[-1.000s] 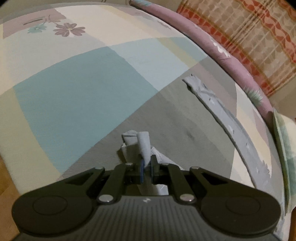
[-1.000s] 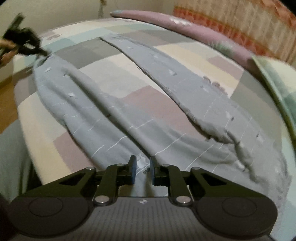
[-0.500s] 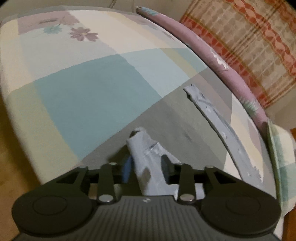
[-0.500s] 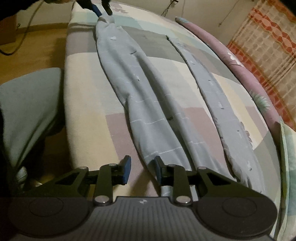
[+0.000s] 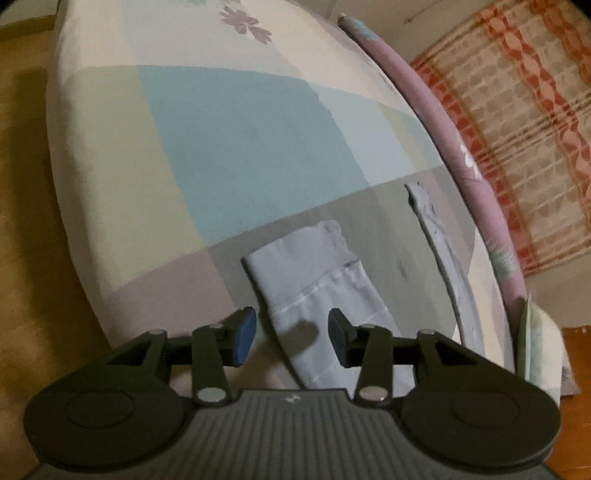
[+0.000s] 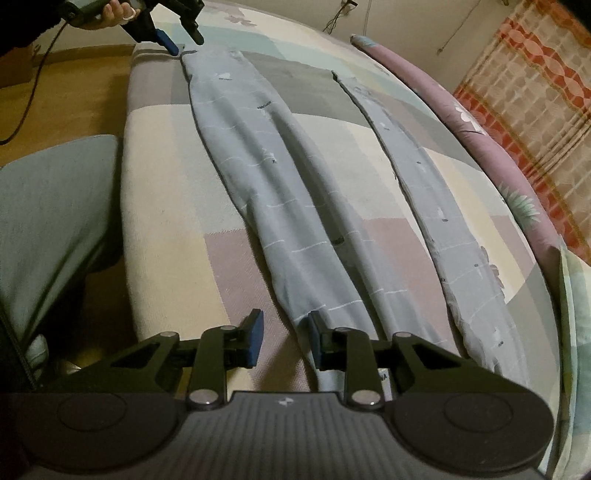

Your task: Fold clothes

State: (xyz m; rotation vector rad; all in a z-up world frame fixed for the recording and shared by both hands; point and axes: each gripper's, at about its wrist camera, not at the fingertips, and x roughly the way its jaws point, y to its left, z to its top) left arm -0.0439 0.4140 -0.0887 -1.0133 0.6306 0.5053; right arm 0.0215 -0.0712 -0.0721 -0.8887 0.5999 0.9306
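Note:
Grey-blue trousers (image 6: pixel 280 192) lie stretched out along the patchwork bed sheet (image 6: pixel 166 184), the two legs apart. The near leg's cuff (image 5: pixel 306 266) rests flat on the sheet. My left gripper (image 5: pixel 291 328) hovers over that cuff with its jaws opening; the cloth lies between the pads and is not pinched. The far leg (image 5: pixel 439 258) runs along the right. In the right wrist view the left gripper (image 6: pixel 181 35) shows at the far end. My right gripper (image 6: pixel 285 332) is open at the waist end, its right finger at the cloth's edge.
A rolled purple quilt (image 6: pixel 480 122) lines the far side of the bed, with an orange patterned cloth (image 6: pixel 535 92) behind it. A pale green folded cloth (image 6: pixel 572 295) lies at the right. The person's grey-green trouser leg (image 6: pixel 48 206) is beside the bed, over a wooden floor (image 6: pixel 74 74).
My left gripper has opened and let go of the bunched cuff, which now lies flat. My right gripper has opened wider. Both views rolled, and the trousers went from rumpled to straight.

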